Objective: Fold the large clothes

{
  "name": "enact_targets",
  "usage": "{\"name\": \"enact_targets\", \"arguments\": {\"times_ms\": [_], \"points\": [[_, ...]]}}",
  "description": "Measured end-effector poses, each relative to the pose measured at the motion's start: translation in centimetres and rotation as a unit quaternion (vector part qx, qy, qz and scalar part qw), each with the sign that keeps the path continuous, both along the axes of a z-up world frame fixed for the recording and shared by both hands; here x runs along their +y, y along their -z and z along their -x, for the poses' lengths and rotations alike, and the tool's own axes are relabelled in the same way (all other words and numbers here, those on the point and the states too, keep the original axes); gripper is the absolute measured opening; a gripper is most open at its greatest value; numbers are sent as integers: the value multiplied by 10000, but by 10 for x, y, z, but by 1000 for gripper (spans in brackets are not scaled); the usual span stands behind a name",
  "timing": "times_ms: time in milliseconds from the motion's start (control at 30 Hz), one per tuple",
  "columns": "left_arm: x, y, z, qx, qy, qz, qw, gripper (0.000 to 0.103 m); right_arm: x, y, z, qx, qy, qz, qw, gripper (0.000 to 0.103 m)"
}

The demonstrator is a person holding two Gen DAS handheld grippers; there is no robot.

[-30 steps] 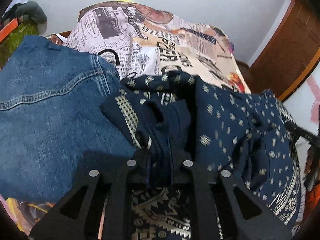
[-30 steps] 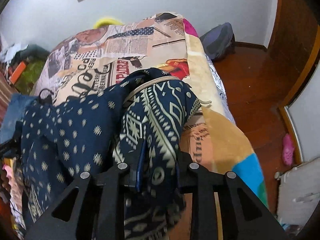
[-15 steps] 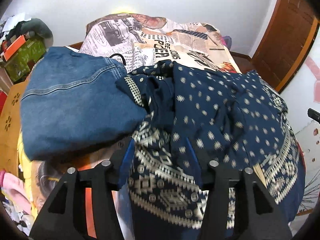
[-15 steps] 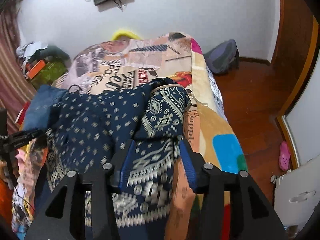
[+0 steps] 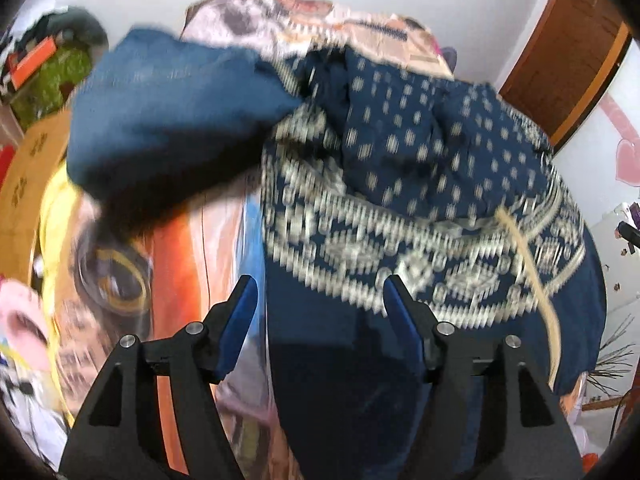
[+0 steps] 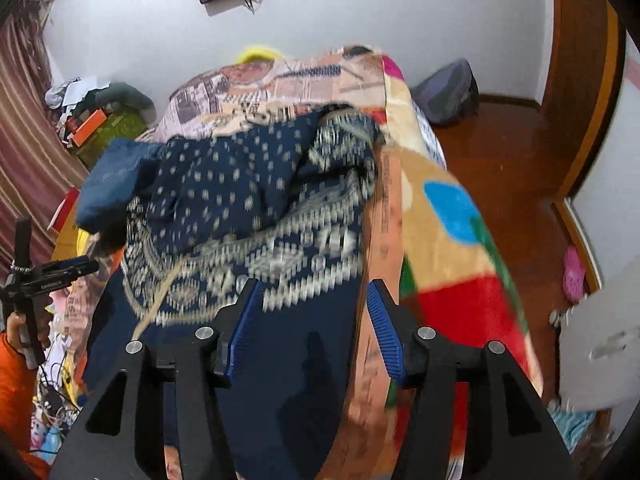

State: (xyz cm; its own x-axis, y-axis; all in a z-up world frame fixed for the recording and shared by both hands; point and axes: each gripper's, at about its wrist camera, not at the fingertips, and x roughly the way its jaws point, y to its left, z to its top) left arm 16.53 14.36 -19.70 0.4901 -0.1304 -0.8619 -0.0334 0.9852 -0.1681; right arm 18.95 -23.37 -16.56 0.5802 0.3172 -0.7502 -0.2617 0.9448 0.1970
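Left to right across the bed: your left gripper [image 5: 318,300] is released, jaws just opened, nothing pinched; its blue pads [image 5: 240,320] stand apart above the near plain edge of the navy patterned garment [image 5: 400,184]. That garment lies folded over on the printed blanket [image 6: 452,248], its dotted layer doubled back on the banded border, its far left corner touching the folded denim piece [image 5: 172,120]. Your right gripper [image 6: 314,304] is likewise let go, jaws just opened, empty, hovering over the garment's near right edge beside the blanket's bare strip. Risk, judged: the upper layer looks bunched and uneven, so a further fold would likely lock in wrinkles; the loose pale cord [image 5: 532,276] could snag a pad; a grab near the left may catch the denim too. Both views are blurred, so edge alignment cannot be confirmed.
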Motion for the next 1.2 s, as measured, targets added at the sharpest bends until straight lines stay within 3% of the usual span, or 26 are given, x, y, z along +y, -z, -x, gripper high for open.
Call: {"name": "enact_targets", "arguments": {"times_ms": [233,333,533,600,667,700,767,800,833,933,1200], "points": [[18,46,38,625,-355,642,9953,64,0,43,23,627,144,-219,9977,50],[23,66,51,849,-516,1217,9876,65,0,63,27,941,225,-362,9947,50],[26,80,62,834,-709,2491,9623,64,-2,69,27,928,397,-889,9909,53],[18,75,61,770,-608,2375,9664,64,3,70,25,881,349,-858,9918,53],[8,67,59,680,-438,2199,9722,61,8,69,25,829,318,-798,9929,47],[5,64,57,634,-371,2121,9745,53,9,68,26,817,287,-821,9928,41],[-2,52,53,494,-203,1935,9796,30,12,64,29,711,173,-825,9939,13],[-4,45,51,419,-144,1897,9808,16,14,60,29,652,105,-830,9944,11],[-4,38,47,345,-110,1929,9805,12,15,58,29,621,57,-878,9942,11],[1,17,39,54,-58,1996,9798,11,20,44,26,454,-88,-1082,9930,9],[7,-73,-6,-1050,197,1894,9761,10,24,-20,-12,-365,-329,-1375,9893,7]]}}
